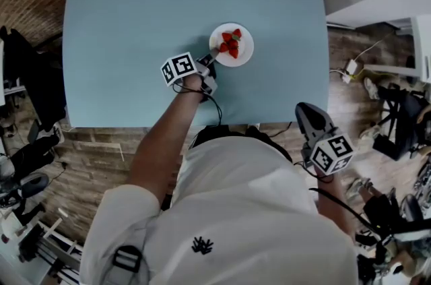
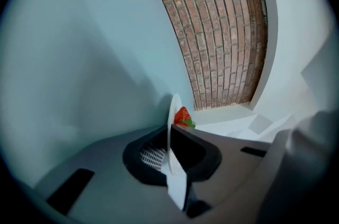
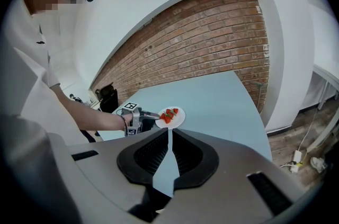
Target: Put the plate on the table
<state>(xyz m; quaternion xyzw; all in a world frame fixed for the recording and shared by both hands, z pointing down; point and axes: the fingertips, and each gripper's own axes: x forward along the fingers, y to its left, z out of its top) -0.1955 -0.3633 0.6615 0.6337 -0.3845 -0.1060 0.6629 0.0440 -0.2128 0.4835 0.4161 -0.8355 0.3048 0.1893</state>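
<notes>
A small white plate [image 1: 245, 48] with red strawberries [image 1: 230, 43] is at the middle of the light blue table [image 1: 155, 1]; whether it touches the top I cannot tell. My left gripper [image 1: 211, 59] is shut on the plate's near-left rim. In the left gripper view the plate [image 2: 171, 130] stands edge-on between the jaws, a strawberry [image 2: 182, 115] beyond them. My right gripper [image 1: 304, 110] hangs off the table's front right corner, shut on nothing. Past its own jaws [image 3: 169, 139], its view shows the plate [image 3: 180, 118] and the left gripper [image 3: 150, 116].
The table's front edge [image 1: 202, 124] runs just ahead of the person's body. A white power strip with cables [image 1: 350, 67] lies on the wood floor at right. Dark chairs and gear [image 1: 27, 88] crowd the left side, more equipment [image 1: 397, 122] the right. A brick wall [image 3: 212, 32] stands behind the table.
</notes>
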